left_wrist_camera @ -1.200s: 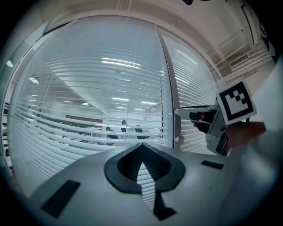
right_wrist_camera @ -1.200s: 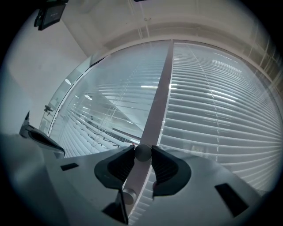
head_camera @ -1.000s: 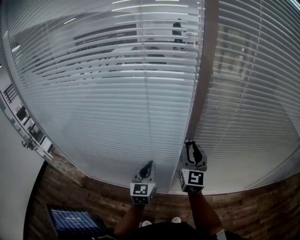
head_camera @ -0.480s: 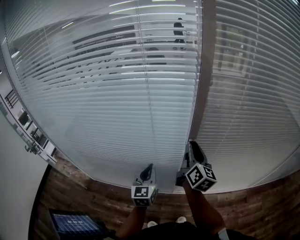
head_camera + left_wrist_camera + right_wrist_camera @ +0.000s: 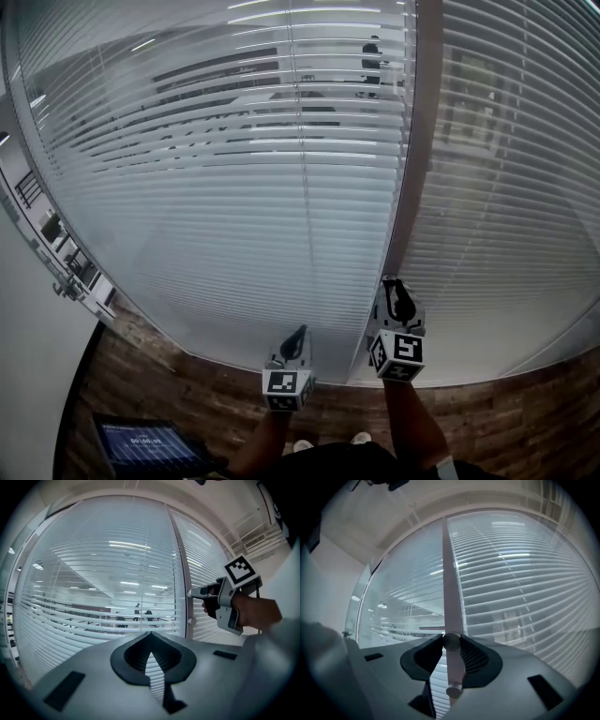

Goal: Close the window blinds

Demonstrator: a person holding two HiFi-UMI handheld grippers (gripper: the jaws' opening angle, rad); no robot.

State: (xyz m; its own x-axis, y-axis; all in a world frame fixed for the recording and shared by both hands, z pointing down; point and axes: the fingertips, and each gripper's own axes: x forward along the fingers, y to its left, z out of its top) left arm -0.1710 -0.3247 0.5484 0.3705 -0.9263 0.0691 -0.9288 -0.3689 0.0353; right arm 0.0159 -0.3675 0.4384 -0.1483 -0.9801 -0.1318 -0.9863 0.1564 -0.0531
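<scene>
The blinds (image 5: 234, 187) hang behind a tall glass wall that fills the far side of the scene. Their slats lie level and are tilted partly open, so an office space with ceiling lights shows between them. A brownish post (image 5: 412, 169) runs up the glass and splits the wide left panel from a second slatted panel (image 5: 506, 187) on the right. The right gripper (image 5: 392, 284) points at this post. Its own view shows the jaws clenched on a small round knob (image 5: 451, 641) that sits on the post, with a dark pad pressing on each side of it. Through the gap under the jaws the post continues down to a lower knob (image 5: 453, 690), which is apart from the jaws. The left gripper (image 5: 298, 333) is held nearer and to the left, facing the left panel without touching it. Its jaws are closed tip to tip with nothing between them. From the left gripper's view, the right gripper (image 5: 191, 592) reaches in from the right, held in a hand (image 5: 255, 613), with its tips at the post just above the lower knob (image 5: 190, 620). A wood-patterned floor (image 5: 141, 375) lies near the person, and a lit screen (image 5: 150, 441) sits at the near left.
</scene>
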